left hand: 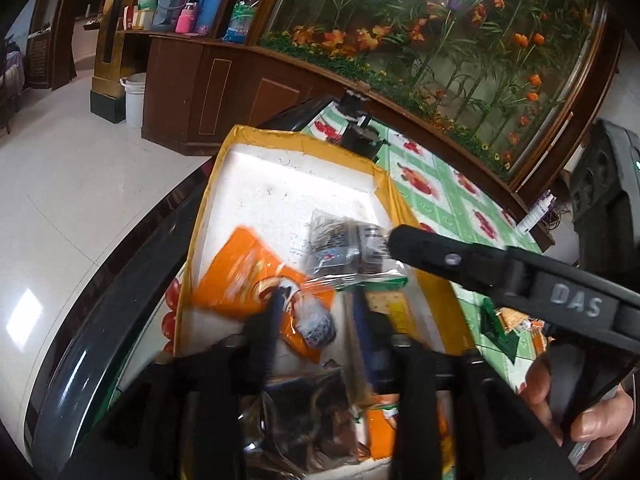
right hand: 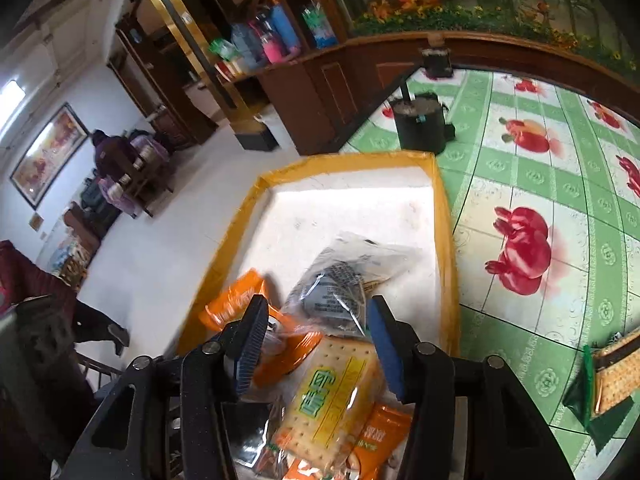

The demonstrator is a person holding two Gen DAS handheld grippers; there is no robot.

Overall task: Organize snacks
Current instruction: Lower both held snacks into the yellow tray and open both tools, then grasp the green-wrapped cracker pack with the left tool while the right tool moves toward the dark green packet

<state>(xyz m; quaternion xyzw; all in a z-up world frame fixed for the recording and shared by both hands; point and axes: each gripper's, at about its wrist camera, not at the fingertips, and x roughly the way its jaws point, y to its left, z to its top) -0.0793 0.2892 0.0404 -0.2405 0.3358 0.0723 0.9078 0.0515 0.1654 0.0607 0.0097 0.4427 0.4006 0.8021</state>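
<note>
A white foam box with a yellow taped rim (left hand: 208,216) (right hand: 444,216) stands on the green fruit-print tablecloth (right hand: 520,152). Several snack packets lie in it: an orange packet (left hand: 240,276) (right hand: 236,300), a yellow-labelled cracker packet (right hand: 332,392) (left hand: 390,308) and a dark brown packet (left hand: 308,412). My left gripper (left hand: 318,292) hangs open over the blurred orange packet. From the right, my right gripper (right hand: 318,302) (left hand: 394,240) reaches into the box, holding a clear packet of dark snack (right hand: 332,292) (left hand: 344,244) between its blue pads.
A black pot (right hand: 420,128) (left hand: 360,136) stands beyond the box. Another cracker packet with a green wrapper (right hand: 612,372) (left hand: 508,320) lies on the cloth to the right. The table's dark edge (left hand: 120,304) runs left of the box. A hand (left hand: 592,420) grips the right tool.
</note>
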